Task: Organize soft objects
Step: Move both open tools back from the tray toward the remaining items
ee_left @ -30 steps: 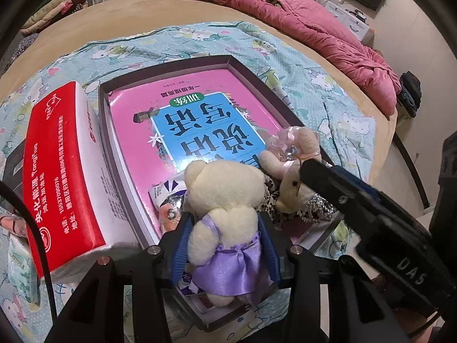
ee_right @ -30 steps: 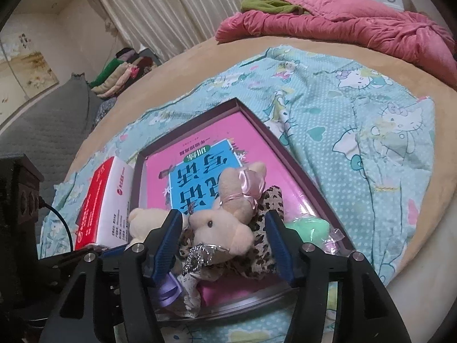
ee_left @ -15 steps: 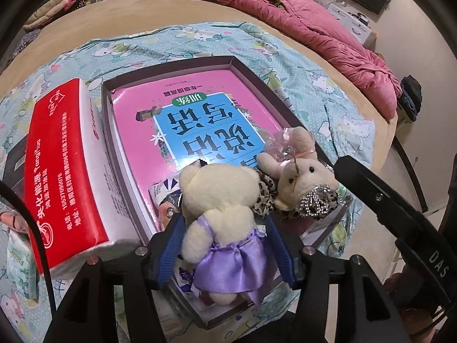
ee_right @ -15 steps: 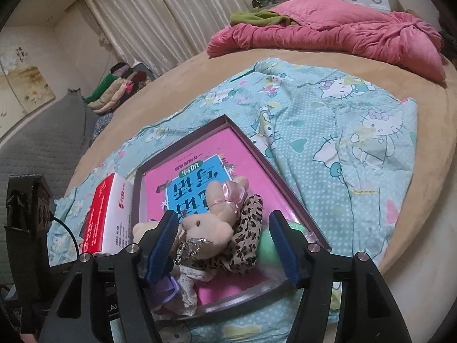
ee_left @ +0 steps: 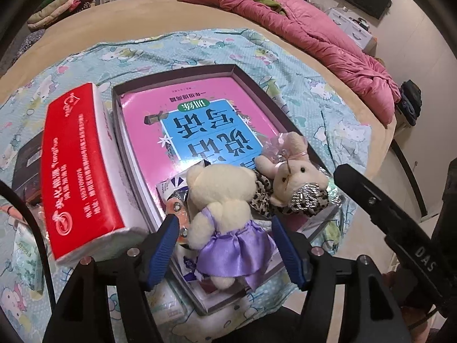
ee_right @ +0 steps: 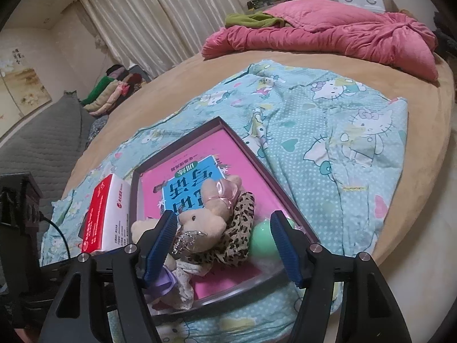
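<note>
Your left claw has just been opening and now stands spread around the cream plush bear in a purple satin skirt, its blue pads clear of the toy on both sides, so the bear lies released at the lower centre of the left wrist frame, on the near end of the shallow dark-rimmed box that holds a pink and blue book. Your right claw has likewise been parting and frames, without pressing, the beige plush rabbit with a pink bow and leopard-print wrap, which rests beside the bear; a pale green ball sits just inside the right pad. The placing step looks finished. The next move likely calls for drawing both claws back without snagging the skirt or wrap, then looking for any soft item left on the cartoon-print blue sheet, near the red and white tissue pack.
</note>
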The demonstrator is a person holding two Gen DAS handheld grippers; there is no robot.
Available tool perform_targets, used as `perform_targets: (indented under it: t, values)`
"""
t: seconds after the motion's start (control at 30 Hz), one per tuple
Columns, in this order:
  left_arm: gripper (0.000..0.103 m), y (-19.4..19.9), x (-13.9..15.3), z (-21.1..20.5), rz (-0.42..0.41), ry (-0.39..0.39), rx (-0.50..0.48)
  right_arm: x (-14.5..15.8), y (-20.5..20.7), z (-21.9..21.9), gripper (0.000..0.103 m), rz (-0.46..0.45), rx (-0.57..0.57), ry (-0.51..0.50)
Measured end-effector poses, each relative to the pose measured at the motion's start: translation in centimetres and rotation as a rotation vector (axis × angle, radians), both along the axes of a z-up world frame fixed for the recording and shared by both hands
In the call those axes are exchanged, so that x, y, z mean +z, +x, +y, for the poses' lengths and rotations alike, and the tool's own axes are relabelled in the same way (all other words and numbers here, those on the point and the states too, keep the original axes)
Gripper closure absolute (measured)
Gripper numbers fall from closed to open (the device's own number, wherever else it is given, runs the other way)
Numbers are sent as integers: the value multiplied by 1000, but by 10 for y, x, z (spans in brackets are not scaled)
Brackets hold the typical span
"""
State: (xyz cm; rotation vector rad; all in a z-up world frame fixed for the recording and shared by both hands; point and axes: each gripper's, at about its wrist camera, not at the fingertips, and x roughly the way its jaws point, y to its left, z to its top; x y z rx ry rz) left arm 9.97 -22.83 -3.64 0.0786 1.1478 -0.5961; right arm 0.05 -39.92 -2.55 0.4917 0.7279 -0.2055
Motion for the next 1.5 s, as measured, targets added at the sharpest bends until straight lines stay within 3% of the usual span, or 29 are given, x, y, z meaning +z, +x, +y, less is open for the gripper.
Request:
perform_targets:
  t: [0.13,0.87,1.5]
  values:
    - [30,-7,9,6,-7,-19,1,5,-3,2,29,-3,-9,-12]
    - [20,-42,59,59,-108,-34,60,46,-17,36,28,-61,48,-105]
    - [20,-53,88,123,-157,-32,152,80,-18,94,27,-104,171,-185]
